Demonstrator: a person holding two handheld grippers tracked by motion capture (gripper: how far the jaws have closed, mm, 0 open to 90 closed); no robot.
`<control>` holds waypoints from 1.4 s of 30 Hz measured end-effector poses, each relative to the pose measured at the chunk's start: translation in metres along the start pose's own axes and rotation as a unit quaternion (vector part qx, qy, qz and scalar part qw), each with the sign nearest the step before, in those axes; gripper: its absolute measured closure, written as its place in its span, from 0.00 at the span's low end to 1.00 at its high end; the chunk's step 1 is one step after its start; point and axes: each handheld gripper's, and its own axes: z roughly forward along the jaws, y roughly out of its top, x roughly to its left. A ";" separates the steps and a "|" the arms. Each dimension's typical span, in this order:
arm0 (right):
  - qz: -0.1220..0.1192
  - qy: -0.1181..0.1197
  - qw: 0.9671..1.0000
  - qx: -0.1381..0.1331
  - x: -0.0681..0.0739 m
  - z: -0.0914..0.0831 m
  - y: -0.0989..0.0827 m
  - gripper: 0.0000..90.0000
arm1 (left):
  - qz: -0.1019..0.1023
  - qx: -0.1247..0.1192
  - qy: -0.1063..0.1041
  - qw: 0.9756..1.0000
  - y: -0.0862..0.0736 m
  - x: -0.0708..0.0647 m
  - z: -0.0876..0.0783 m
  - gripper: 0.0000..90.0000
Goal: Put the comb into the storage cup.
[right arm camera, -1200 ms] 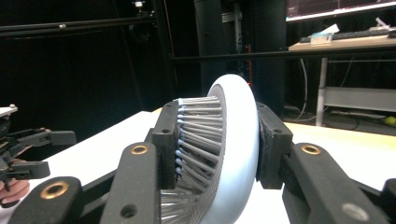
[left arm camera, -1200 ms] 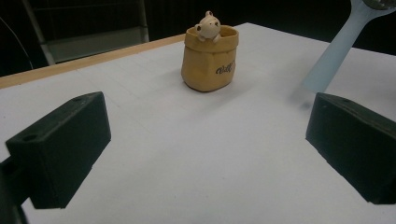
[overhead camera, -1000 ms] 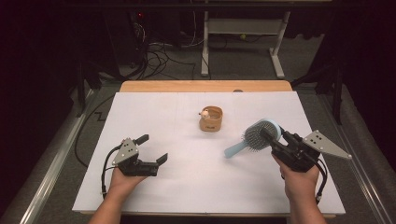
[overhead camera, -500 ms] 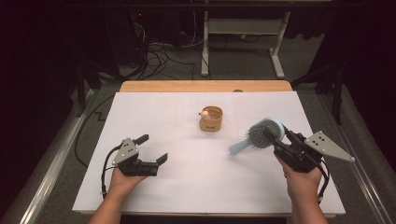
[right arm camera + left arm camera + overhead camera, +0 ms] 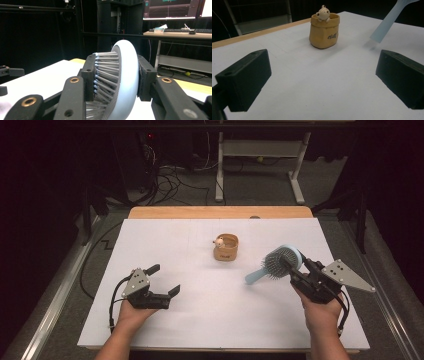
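Observation:
My right gripper (image 5: 296, 266) is shut on the round head of a light-blue hairbrush (image 5: 280, 261) and holds it just above the table's right side. The brush's bristles face the camera and its handle (image 5: 255, 277) slants down to the left. In the right gripper view the two jaws clamp the hairbrush (image 5: 126, 75) from both sides. My left gripper (image 5: 165, 279) rests open at the left with nothing between its jaws. It points at a tan bag-shaped pot (image 5: 323, 31) with a small animal figure on its rim. This pot (image 5: 226, 248) stands mid-table.
A white sheet covers the table (image 5: 165, 240), with a wooden strip (image 5: 220, 212) along the far edge. Beyond it are floor cables and a white desk frame (image 5: 260, 150). Dark floor lies off both sides.
The hairbrush's handle has swung slightly up and to the right in the right gripper. The left gripper has stayed where it was.

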 end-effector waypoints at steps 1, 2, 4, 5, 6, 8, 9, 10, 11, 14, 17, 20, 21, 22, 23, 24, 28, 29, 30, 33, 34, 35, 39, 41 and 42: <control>-0.001 0.001 1.000 -0.001 0.001 0.001 0.000 0.67 | 0.000 0.000 0.000 1.000 0.000 0.000 0.000 0.01; -0.003 0.000 1.000 -0.001 0.002 0.001 0.001 0.67 | 0.000 -0.001 0.000 1.000 0.000 0.000 0.000 0.01; -0.007 0.002 1.000 0.000 0.004 0.003 0.002 0.67 | 0.000 0.001 0.000 1.000 0.000 0.000 0.000 0.01; -0.009 0.002 1.000 -0.001 0.005 0.003 0.002 0.67 | 0.000 0.003 -0.001 1.000 0.000 0.001 0.000 0.01; -0.010 0.002 1.000 -0.001 0.005 0.004 0.003 0.67 | 0.001 0.003 -0.001 1.000 0.000 0.001 0.000 0.01; -0.009 0.002 1.000 -0.004 0.006 0.005 0.006 0.67 | -0.001 0.002 -0.002 1.000 0.000 0.000 0.000 0.01; -0.005 0.002 1.000 -0.007 0.006 0.005 0.007 0.67 | 0.000 0.001 -0.002 1.000 0.000 0.000 -0.001 0.01; -0.002 0.002 1.000 -0.009 0.006 0.005 0.008 0.67 | 0.000 0.000 -0.002 1.000 0.000 0.000 -0.001 0.01; -0.001 0.002 1.000 -0.010 0.006 0.006 0.008 0.67 | 0.001 -0.001 -0.003 1.000 0.000 -0.001 -0.001 0.01; -0.002 0.002 1.000 -0.008 0.008 0.011 0.009 0.67 | 0.002 -0.002 -0.004 1.000 0.000 0.000 -0.001 0.01; 0.000 0.005 1.000 -0.007 0.009 0.016 0.009 0.67 | 0.007 -0.002 -0.004 1.000 0.000 -0.001 -0.001 0.01; -0.005 0.005 1.000 -0.005 0.012 0.021 0.010 0.67 | 0.012 0.000 -0.002 1.000 0.000 -0.001 -0.001 0.01; -0.007 0.005 1.000 -0.006 0.013 0.023 0.010 0.67 | 0.012 0.000 -0.002 1.000 0.000 -0.001 -0.001 0.01; -0.007 0.005 1.000 -0.007 0.013 0.024 0.010 0.67 | 0.013 0.000 -0.003 1.000 0.000 -0.002 -0.001 0.01; -0.006 0.006 1.000 -0.008 0.014 0.025 0.011 0.67 | 0.012 -0.001 -0.003 1.000 0.000 -0.002 -0.001 0.01; -0.005 0.008 1.000 -0.008 0.014 0.026 0.011 0.67 | 0.012 -0.001 -0.003 1.000 0.000 -0.002 -0.001 0.01; -0.006 0.008 1.000 -0.011 0.014 0.030 0.013 0.67 | 0.011 0.000 -0.003 1.000 0.000 -0.001 -0.001 0.00; -0.006 0.008 1.000 -0.011 0.014 0.030 0.014 0.67 | 0.011 0.000 -0.004 1.000 0.000 -0.001 -0.001 0.00; -0.004 0.007 1.000 -0.012 0.014 0.031 0.014 0.67 | 0.011 0.001 -0.005 1.000 0.000 -0.001 0.000 0.00; -0.003 0.006 1.000 -0.015 0.014 0.033 0.016 0.67 | 0.012 0.000 -0.005 1.000 0.000 -0.001 -0.001 0.00; -0.003 0.006 1.000 -0.016 0.013 0.033 0.017 0.67 | 0.012 -0.001 -0.005 1.000 0.000 -0.001 -0.001 0.00; -0.002 0.005 1.000 -0.016 0.014 0.034 0.018 0.67 | 0.012 -0.003 -0.005 1.000 0.000 -0.001 -0.001 0.00; -0.001 0.005 1.000 -0.023 0.013 0.035 0.023 0.67 | 0.010 -0.004 -0.004 1.000 -0.001 -0.001 -0.001 0.00; -0.002 0.003 1.000 -0.025 0.014 0.037 0.026 0.67 | 0.010 -0.005 -0.003 1.000 0.000 -0.001 -0.002 0.00; -0.003 0.003 1.000 -0.026 0.014 0.037 0.027 0.67 | 0.010 -0.005 -0.003 1.000 0.000 -0.001 -0.002 0.00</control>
